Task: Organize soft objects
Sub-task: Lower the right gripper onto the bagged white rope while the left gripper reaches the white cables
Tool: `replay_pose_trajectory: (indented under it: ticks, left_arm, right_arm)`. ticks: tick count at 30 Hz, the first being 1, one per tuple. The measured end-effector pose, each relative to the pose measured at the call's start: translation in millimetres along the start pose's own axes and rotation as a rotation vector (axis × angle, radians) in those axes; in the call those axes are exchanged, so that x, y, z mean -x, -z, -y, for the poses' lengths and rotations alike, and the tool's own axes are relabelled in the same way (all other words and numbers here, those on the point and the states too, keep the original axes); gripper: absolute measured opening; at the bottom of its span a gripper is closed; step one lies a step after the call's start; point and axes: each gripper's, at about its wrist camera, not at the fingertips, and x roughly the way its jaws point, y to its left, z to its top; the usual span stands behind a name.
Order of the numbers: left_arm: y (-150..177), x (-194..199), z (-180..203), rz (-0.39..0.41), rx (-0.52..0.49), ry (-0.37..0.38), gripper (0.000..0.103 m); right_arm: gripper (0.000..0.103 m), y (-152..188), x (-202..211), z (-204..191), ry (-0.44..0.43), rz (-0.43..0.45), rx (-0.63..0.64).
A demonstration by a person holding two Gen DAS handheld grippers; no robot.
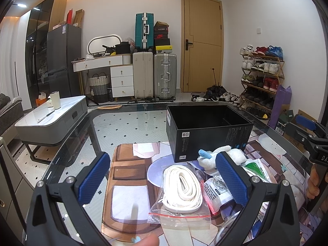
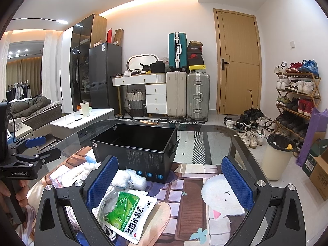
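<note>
Left hand-held gripper (image 1: pixel 162 176) wide open over bagged white strap (image 1: pixel 182 186); right hand-held gripper (image 2: pixel 170 180) wide open, empty, near green packet (image 2: pixel 125 211). Both off the counter (image 2: pixel 205 143).

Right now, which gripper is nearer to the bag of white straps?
Left. The left gripper hovers open directly around the bag of white straps; the right gripper hangs open farther right, over the green sachet.

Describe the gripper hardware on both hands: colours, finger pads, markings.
Both match: the left gripper and right gripper have matte black angular frames with silver round bolts, and each finger carries a blue textured pad. White lettering on the left one's body reads GenRobot.AI in the right wrist view. No sleeves or cables show on them.
</note>
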Motion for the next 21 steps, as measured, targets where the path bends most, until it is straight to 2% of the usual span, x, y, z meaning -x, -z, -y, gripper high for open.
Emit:
replay_pose_trajectory:
  ticks: [5, 21]
  left_arm:
    - [0, -2, 4, -0.016, -0.020, 0.039, 0.103]
    - [5, -7, 17, -0.114, -0.067, 0.166, 0.103]
  right_arm:
    - [0.103, -1, -4, -2, -0.048, -0.020, 0.007]
    - [0.103, 4, -18, -20, -0.223, -0.167, 0.041]
